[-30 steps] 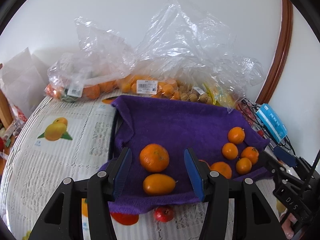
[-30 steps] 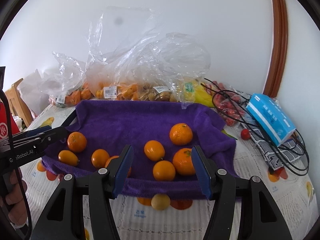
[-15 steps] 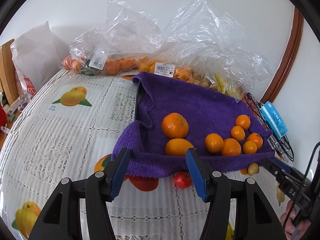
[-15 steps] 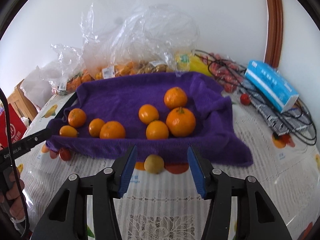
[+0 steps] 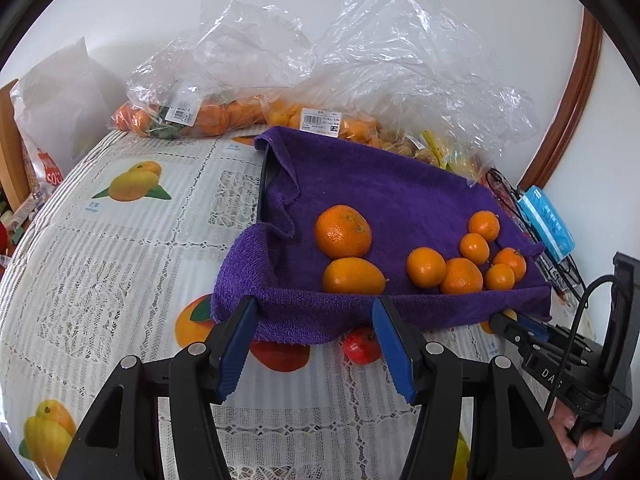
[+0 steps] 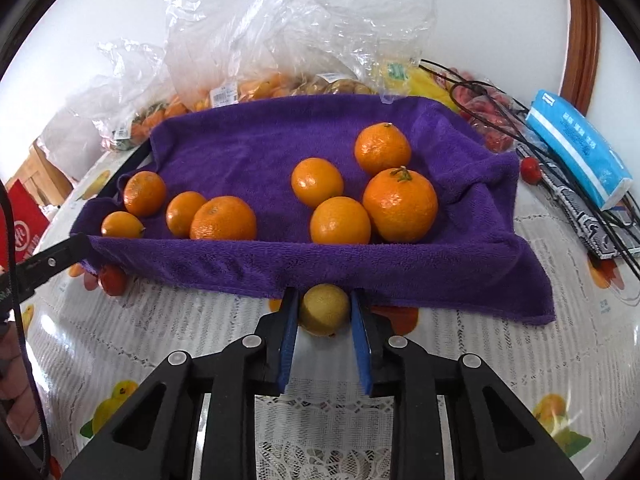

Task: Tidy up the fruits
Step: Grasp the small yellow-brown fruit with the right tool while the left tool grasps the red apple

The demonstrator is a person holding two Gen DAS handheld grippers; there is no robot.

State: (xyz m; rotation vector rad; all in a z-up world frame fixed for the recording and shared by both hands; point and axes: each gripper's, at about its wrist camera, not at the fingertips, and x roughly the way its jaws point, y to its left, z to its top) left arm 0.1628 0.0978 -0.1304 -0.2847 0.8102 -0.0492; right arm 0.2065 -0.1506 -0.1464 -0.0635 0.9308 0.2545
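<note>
Eight oranges sit on the purple towel (image 6: 248,152), spread across the middle of the right wrist view: four in a loose bunch at the left, four more at the centre right. So most of the sorting looks done, as far as I can judge.

Two strays remain on the tablecloth (image 6: 460,360) below the towel's front edge. One is a small yellow fruit (image 6: 324,309) at lower centre of that view, and the right claw (image 6: 325,334) has just been closing on it; the blue pads (image 6: 289,338) now sit tight against both its sides. It rests on the cloth, not yet lifted.

The other stray is a little red fruit (image 5: 362,345), lower centre of the left wrist view, tucked just under the towel's hem. The left claw (image 5: 314,344) hangs above it, jaws about half spread, nothing between them, its right pad just beside the fruit.

What's left, I'd say: lift the yellow one onto the towel, then gather the red one. The bags (image 5: 280,80) of fruit along the wall at the top look untouched.
</note>
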